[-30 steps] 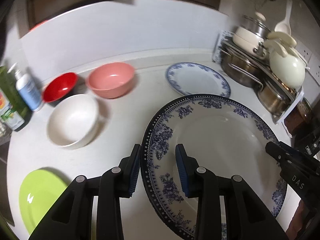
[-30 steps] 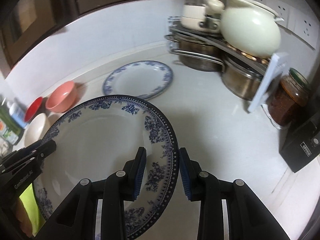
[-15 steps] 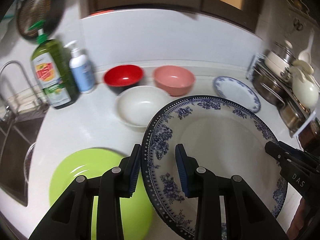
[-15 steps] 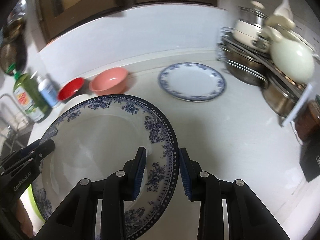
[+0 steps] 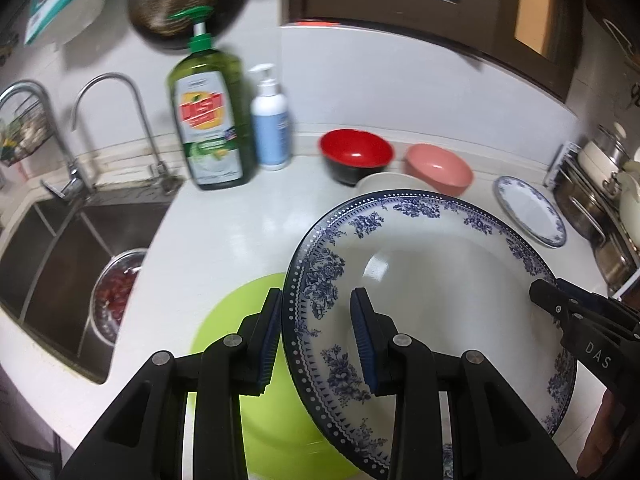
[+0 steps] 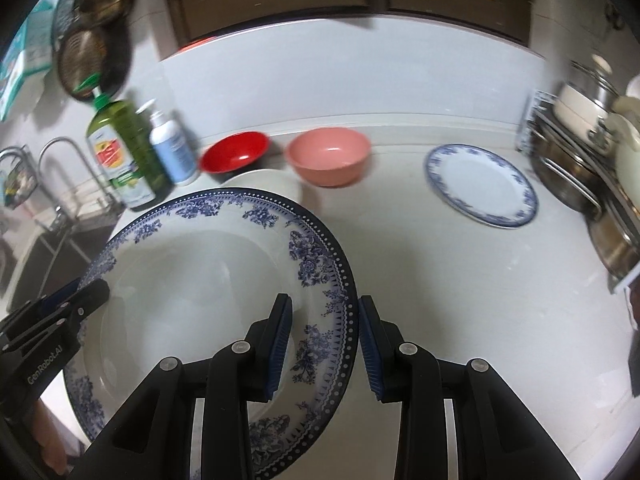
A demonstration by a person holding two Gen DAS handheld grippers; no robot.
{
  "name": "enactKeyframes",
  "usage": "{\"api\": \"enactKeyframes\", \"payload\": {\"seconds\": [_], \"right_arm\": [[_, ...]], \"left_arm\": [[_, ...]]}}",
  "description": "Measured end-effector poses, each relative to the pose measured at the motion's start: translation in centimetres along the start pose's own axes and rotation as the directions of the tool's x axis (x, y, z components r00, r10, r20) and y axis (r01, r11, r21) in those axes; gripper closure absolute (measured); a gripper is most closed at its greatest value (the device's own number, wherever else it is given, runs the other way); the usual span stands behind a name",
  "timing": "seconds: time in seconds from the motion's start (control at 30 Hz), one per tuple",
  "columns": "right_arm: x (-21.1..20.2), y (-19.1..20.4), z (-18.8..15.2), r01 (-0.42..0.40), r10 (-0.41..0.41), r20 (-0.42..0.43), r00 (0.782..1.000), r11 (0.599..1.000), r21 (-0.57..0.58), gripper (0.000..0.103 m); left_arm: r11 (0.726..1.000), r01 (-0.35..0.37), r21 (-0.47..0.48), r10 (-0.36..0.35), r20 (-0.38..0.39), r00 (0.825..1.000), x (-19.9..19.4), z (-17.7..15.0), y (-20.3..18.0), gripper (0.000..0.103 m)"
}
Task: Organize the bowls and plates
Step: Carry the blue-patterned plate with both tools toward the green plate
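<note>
Blue-patterned big plate [image 5: 432,280] is carried off the counter between my left gripper [image 5: 316,338] and right gripper [image 6: 325,346], each closed over an opposite rim, green plate [image 5: 240,340] directly below the left-hand edge, likely stacking spot

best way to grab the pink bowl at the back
Take the pink bowl by its rim, from above, one finger inside and one outside the wall. It stands upright and open, and its near right edge is free; the red bowl and white bowl crowd its left.
</note>
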State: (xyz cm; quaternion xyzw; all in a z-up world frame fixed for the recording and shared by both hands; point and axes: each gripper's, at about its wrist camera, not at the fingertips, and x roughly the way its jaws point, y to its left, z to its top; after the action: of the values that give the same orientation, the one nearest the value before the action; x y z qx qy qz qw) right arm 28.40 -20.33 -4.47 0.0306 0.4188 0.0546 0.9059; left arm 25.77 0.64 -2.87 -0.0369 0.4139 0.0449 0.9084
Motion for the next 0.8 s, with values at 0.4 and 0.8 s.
{"api": "enactKeyframes", "payload": {"seconds": [0.4,0.8], "right_arm": [[1.3,6.6,-0.7,-0.050,0.046,-0.038,0.998,0.995,-0.085,0.069],[4.9,9.9,-2.6,-0.070,0.060,-0.116,0.991,0.994,-0.086,0.069]], "left_arm": [[0.997,-0.050,-0.055,0.048,-0.045,0.998,0.3,-1.8,5.9,0.069],[0.996,-0.078,-0.049,0.071,-0.132,0.989,3.7,-3.5,8.7,0.069]]}}
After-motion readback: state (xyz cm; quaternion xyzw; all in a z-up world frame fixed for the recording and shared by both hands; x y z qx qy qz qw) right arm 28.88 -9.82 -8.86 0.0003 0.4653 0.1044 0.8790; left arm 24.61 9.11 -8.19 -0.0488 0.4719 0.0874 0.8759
